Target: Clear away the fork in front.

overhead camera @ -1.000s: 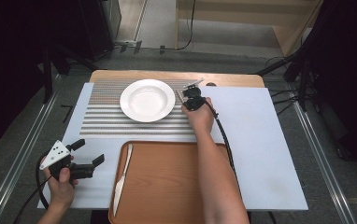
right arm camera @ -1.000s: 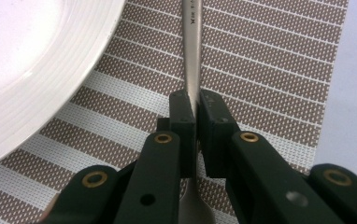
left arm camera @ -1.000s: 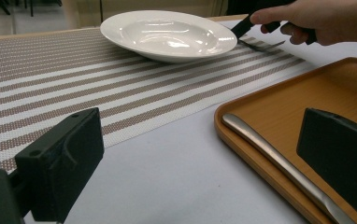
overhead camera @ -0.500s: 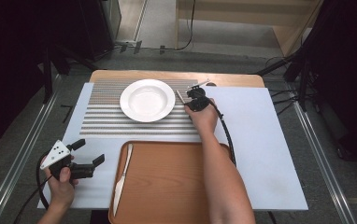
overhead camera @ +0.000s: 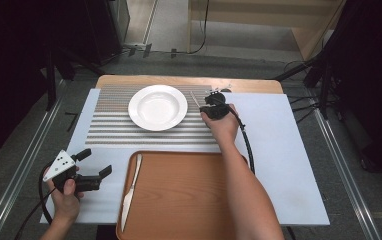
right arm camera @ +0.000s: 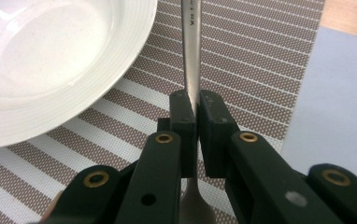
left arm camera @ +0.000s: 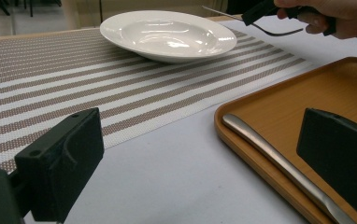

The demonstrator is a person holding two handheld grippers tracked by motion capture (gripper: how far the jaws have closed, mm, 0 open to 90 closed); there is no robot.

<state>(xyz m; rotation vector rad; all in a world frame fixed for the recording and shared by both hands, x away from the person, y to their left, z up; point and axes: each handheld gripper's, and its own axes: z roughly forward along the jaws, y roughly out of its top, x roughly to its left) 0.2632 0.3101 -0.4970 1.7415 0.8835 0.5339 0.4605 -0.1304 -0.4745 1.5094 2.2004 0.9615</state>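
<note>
One fork (right arm camera: 191, 56) is clamped in the right claw (right arm camera: 198, 100), handle pointing away beside the plate (right arm camera: 50, 56); left claw (left arm camera: 204, 140) gapes empty.

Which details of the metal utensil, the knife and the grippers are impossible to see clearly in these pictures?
- Slim metal utensil in the right gripper: right gripper view, both ends cut off by the frame and the jaws.
- Silver table knife on the brown wooden tray: left gripper view, its end cut off by the bottom edge.
- Same utensil: high view, too small.
</note>
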